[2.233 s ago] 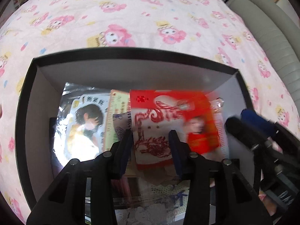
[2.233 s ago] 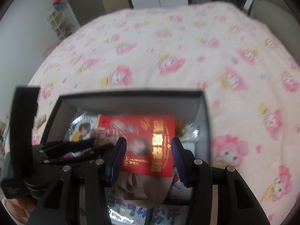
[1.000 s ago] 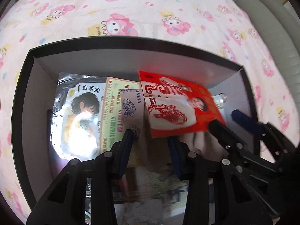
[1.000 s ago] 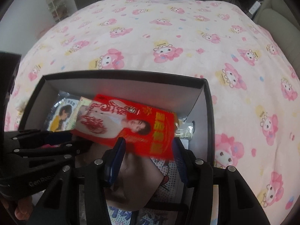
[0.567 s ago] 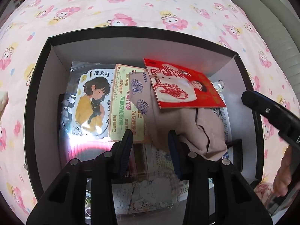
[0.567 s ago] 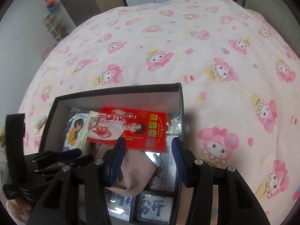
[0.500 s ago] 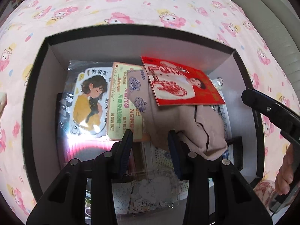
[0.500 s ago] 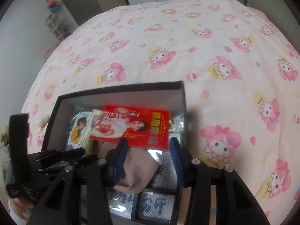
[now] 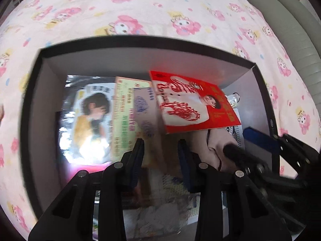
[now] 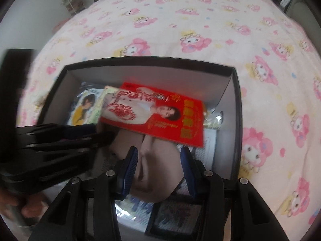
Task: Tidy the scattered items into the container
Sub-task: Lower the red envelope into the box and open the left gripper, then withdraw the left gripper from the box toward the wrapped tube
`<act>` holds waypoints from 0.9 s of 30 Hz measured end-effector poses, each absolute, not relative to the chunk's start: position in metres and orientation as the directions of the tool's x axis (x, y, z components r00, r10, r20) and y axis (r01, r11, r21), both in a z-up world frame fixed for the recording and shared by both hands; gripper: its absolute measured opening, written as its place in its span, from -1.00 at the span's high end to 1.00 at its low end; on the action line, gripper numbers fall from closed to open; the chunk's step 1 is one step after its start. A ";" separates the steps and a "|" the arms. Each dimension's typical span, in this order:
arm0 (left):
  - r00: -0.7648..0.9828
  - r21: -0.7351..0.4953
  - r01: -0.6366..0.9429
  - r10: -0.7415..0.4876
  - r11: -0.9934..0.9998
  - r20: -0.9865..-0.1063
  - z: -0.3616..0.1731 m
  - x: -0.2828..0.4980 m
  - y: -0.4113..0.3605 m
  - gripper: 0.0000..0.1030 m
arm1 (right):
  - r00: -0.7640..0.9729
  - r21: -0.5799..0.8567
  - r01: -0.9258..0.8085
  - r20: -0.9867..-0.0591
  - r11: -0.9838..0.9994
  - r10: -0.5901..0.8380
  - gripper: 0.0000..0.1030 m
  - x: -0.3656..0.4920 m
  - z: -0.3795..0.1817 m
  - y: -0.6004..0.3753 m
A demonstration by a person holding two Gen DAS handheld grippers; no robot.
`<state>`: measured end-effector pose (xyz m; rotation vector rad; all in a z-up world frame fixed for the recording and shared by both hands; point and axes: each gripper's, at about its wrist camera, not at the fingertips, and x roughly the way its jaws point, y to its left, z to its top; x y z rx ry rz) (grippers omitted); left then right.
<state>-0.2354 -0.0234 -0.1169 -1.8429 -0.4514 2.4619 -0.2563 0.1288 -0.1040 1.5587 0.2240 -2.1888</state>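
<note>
The black box (image 9: 140, 40) (image 10: 150, 60) sits on the bed with its grey inside showing. A red packet (image 9: 196, 108) (image 10: 160, 118) lies flat inside it, on top of a beige cloth (image 9: 216, 140) (image 10: 156, 172). To the left lie a cartoon girl card (image 9: 90, 120) (image 10: 84, 108) in a clear sleeve and a green card (image 9: 124, 116). My left gripper (image 9: 160, 146) (image 10: 102, 131) hangs over the cards, its jaws closing slightly on nothing. My right gripper (image 10: 159, 154) (image 9: 240, 142) is open over the beige cloth, which shows between its fingers.
A pink cartoon-print bedspread (image 10: 180, 30) surrounds the box on all sides. A grey padded cushion (image 9: 291, 30) runs along the far right. A hand (image 10: 30, 206) grips the left tool at the lower left. More printed sleeves lie at the box's near end.
The right gripper let go of the red packet, drew up and away, then came back down over the box. The packet now lies flat inside. The left gripper has stayed over the cards.
</note>
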 end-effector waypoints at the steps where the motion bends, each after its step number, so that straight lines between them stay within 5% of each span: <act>1: -0.318 -0.255 0.149 0.197 -0.955 -0.927 -0.113 -0.233 -0.026 0.33 | -0.272 0.111 0.440 -0.929 -0.891 -0.250 0.22 -0.256 -0.105 0.127; 7: -0.412 -0.279 0.177 0.187 -0.944 -0.892 -0.104 -0.247 -0.032 0.33 | -0.295 0.123 0.437 -0.916 -0.891 -0.272 0.22 -0.251 -0.095 0.125; 17: -0.326 -0.321 0.121 0.267 -0.939 -0.907 -0.131 -0.273 0.001 0.32 | -0.231 0.214 0.384 -0.920 -0.898 -0.318 0.27 -0.266 -0.112 0.130; 27: -0.439 -0.286 0.119 0.208 -0.951 -0.874 -0.079 -0.227 -0.015 0.13 | -0.292 0.264 0.275 -0.893 -0.924 -0.342 0.15 -0.248 -0.087 0.151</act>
